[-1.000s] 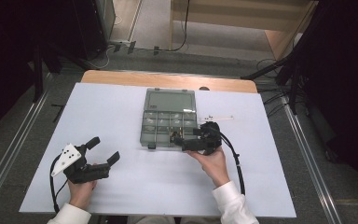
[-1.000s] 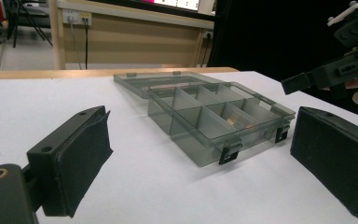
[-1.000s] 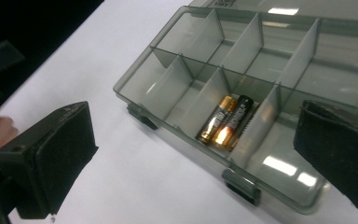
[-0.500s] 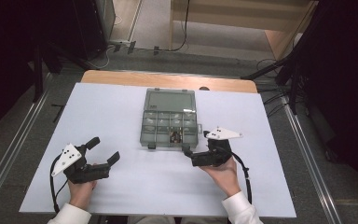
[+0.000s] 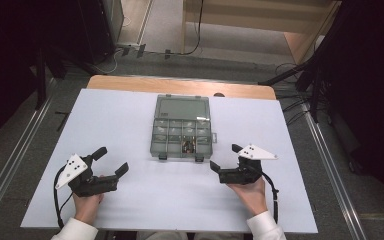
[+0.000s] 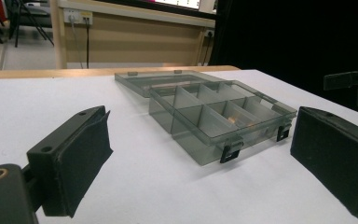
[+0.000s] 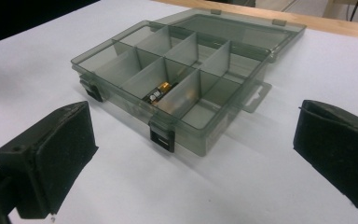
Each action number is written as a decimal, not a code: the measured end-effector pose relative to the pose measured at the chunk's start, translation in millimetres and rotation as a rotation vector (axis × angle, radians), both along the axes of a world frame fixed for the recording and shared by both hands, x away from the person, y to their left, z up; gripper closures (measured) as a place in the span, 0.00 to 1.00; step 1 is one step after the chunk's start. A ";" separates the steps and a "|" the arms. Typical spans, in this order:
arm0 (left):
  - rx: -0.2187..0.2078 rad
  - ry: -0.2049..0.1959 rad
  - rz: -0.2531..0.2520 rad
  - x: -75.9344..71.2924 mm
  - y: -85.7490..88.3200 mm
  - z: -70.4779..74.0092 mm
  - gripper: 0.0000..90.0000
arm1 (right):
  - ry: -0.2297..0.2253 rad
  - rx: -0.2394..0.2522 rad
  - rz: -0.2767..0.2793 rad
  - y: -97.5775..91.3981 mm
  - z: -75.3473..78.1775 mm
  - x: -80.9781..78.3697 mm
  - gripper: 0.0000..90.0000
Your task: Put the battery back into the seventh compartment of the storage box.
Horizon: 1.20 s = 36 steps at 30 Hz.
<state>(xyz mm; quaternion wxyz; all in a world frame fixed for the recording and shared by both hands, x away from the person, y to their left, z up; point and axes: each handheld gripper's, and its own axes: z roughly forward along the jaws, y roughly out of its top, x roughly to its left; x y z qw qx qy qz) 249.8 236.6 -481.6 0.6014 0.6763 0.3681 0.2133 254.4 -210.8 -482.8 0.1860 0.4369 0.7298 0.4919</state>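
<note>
Seen from the high view: a smoky transparent compartment box (image 5: 182,130) lying open near the middle of the white bench (image 5: 130,115), lid folded flat toward the far edge, two black latches hanging at the near wall. Inside, two rows of small compartments split by thin dividers; in the near row, second compartment from the right as seen from the person's side, a small battery (image 5: 187,146) with a gold and black body, lying flat on the compartment floor. Same battery (image 7: 161,91) plain in the right gripper view, resting against a divider just behind the near wall, close to one black latch (image 7: 162,139). Left hand-held gripper (image 5: 111,161) held low over the bench at the near left, well apart from the box, jaws spread wide with nothing between them; its padded fingers (image 6: 81,158) framing bare bench and the box (image 6: 214,112) farther off in the left gripper view. Right hand-held gripper (image 5: 226,158) held at the near right, just off the box's near right corner and not touching it, jaws likewise wide apart and empty; its dark pads (image 7: 65,149) standing either side of the box (image 7: 177,70) in the right gripper view. A hand (image 5: 249,192) wrapped around the right grip, white cuff at the wrist, cable trailing back toward the bench edge. Other compartments looking empty as far as the tinted walls allow.
</note>
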 end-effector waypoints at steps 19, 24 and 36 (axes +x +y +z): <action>-0.001 -0.002 0.000 0.3 -0.3 0.0 0.05 | -0.129 0.118 -0.094 -54.3 -3.7 -33.3 0.01; 0.002 0.002 0.001 0.7 0.0 -0.2 0.05 | -0.165 0.165 -0.135 -74.4 -7.6 -43.2 0.02; -0.007 0.002 0.006 1.5 0.6 -0.3 0.05 | -0.192 0.133 -0.139 -75.4 -11.9 -47.7 0.03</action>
